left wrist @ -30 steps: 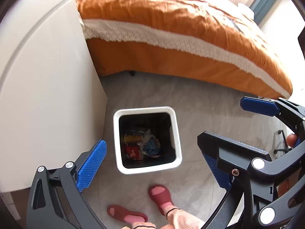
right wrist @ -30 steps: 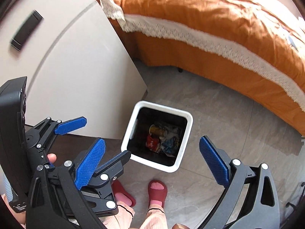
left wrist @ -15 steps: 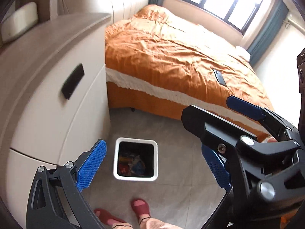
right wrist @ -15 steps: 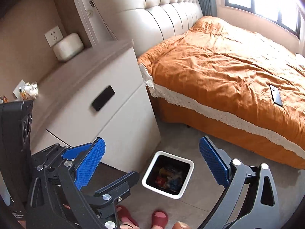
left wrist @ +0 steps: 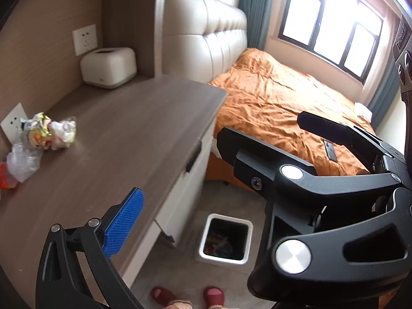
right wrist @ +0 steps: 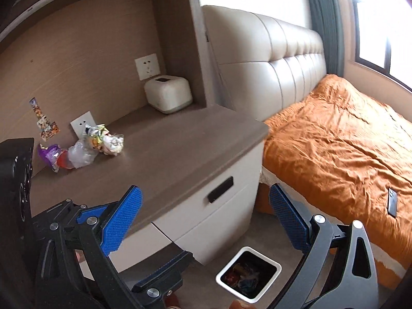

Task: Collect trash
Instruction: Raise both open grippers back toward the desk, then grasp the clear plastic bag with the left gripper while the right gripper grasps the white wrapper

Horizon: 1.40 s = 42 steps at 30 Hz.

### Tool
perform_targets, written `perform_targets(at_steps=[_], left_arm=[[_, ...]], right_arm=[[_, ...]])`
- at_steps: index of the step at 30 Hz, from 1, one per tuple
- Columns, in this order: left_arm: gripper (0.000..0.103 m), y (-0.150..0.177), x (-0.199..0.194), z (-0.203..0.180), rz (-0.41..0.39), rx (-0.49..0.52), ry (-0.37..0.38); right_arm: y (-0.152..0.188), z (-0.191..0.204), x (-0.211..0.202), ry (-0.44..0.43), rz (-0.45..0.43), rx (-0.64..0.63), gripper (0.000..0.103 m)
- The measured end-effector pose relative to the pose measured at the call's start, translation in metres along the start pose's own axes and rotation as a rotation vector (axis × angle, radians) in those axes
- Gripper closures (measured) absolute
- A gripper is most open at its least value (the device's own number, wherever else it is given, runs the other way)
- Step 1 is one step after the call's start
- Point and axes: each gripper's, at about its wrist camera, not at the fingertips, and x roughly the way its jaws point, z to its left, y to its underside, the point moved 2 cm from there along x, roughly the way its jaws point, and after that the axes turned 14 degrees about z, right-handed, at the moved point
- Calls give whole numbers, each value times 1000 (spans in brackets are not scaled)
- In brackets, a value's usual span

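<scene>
Blue pads spread wide on the right gripper (right wrist: 204, 217), empty above the floor. The left gripper (left wrist: 195, 221) is also open, holding nothing. Crumpled wrappers (right wrist: 104, 139) sit on the wooden nightstand (right wrist: 180, 154) near the wall, and the white bin (right wrist: 248, 274) stands below, already holding trash.

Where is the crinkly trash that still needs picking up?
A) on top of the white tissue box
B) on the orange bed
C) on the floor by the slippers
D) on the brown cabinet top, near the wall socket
D: the crumpled wrappers lie on the cabinet top, beside the wall socket; both grippers are empty.
</scene>
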Motion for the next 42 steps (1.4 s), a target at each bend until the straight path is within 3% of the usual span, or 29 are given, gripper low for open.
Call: perform_targets(at_steps=[8,13,17,22,25,30,37,38,39,40,41,42], left_arm=[[5,-6,-32,77,-79,-59,-69],[5,-8,-35,143,-104,-120,-162],[5,-16,-29,192,-101,-105,-268],[5,-25,-6,242,-66,-96,-291],[5,-33,9,261,-38,-67,-324],[5,-42,28,283,2,-31,-315],[5,-43,46,296,43,-6,-336],[7,-43,48,298,44,-8,-333],[17,-43,50,300,48,-11,-327],[26,-45,51,302,54,-14,-324],[41,-46,52,304,56,-18,-330],[53,-48,53,307,58,-24,-338]], right_arm=[[-38,79,19,-59,-36,-140,5],[-60,120,53,-108,14,-186,5],[-73,141,79,-105,42,-204,5],[-85,159,121,-92,104,-206,5],[-92,163,147,-80,136,-189,5],[-103,164,183,-58,173,-159,5],[-113,168,212,-62,205,-151,5],[-113,169,214,-62,208,-151,5],[-113,169,215,-65,211,-150,7],[-112,169,217,-67,211,-148,16],[-112,169,218,-65,214,-145,23],[-111,169,220,-72,223,-144,38]])
